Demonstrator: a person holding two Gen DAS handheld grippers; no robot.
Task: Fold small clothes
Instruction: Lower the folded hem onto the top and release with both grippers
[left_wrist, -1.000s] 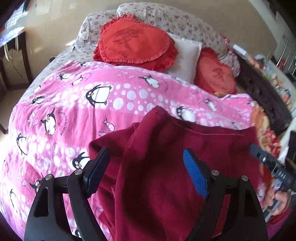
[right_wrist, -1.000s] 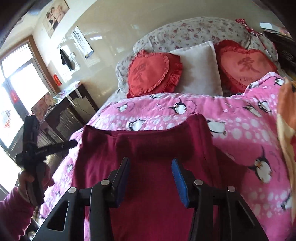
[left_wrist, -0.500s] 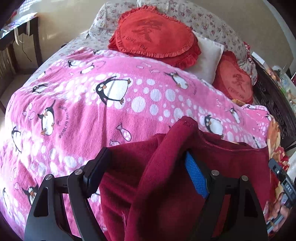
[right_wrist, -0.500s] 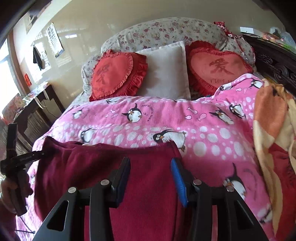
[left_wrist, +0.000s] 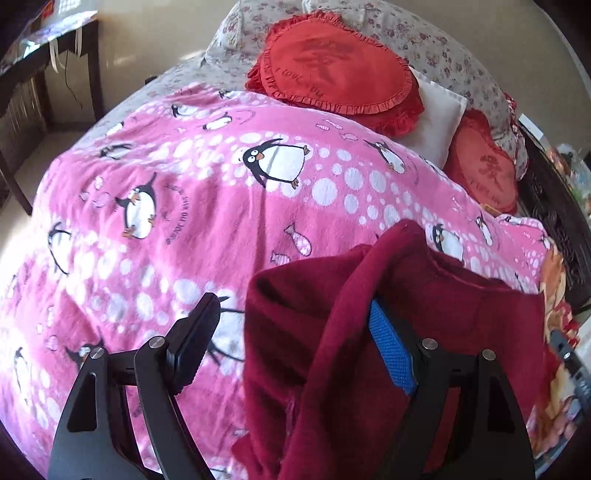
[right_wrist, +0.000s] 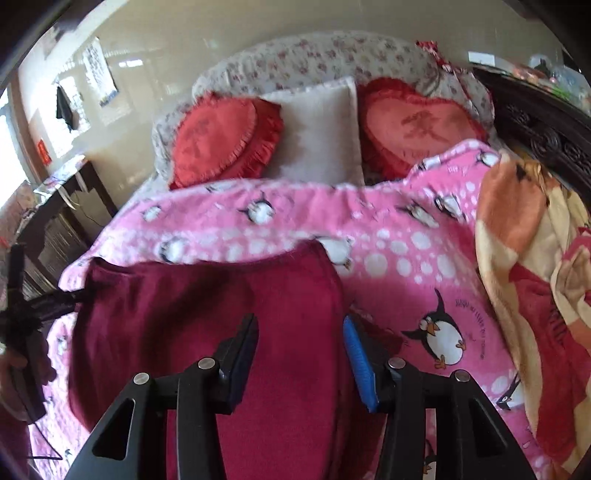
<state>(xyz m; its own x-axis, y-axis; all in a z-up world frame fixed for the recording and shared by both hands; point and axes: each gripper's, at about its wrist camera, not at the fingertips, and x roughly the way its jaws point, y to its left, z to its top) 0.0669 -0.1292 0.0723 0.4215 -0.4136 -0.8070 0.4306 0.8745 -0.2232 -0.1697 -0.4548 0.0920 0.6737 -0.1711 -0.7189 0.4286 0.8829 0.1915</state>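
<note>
The dark red garment (right_wrist: 207, 317) now lies lower on the pink penguin blanket (left_wrist: 192, 206), its far edge well short of the heart cushions (right_wrist: 221, 144); a second ago it stood higher and hid more of the blanket. The left gripper (left_wrist: 291, 343) has its jaws wide apart, with cloth draped over the blue-padded one only and nothing pinched. The right gripper (right_wrist: 299, 354) has its jaws partly apart with the garment between them; whether the pads press on it I cannot tell. Judging from this, the garment is being laid flat on the blanket, and folding proper has yet to start.
</note>
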